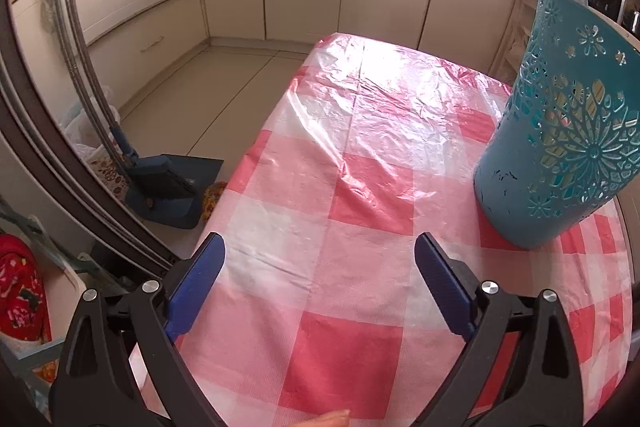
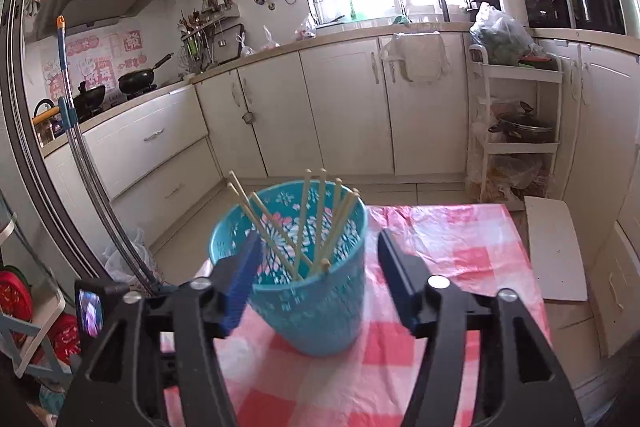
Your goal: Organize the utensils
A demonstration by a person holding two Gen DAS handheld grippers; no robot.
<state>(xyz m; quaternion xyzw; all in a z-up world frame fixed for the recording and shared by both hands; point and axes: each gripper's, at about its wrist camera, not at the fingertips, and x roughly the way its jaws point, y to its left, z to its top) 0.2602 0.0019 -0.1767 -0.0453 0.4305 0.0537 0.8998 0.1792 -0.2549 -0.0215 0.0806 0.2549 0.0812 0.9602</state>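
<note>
The left gripper [image 1: 320,251] points steeply down at the near part of the table, near its left edge, its two blue-padded fingers [image 1: 200,283] spread wide with nothing between them, and a fingertip of the person's hand [image 1: 334,418] shows at the bottom edge of the left wrist view. The right gripper [image 2: 318,255] is angled more shallowly, aimed across the table toward its far edge. Its jaws stand apart, the blue pads [image 2: 242,279] touching nothing and gripping nothing.
</note>
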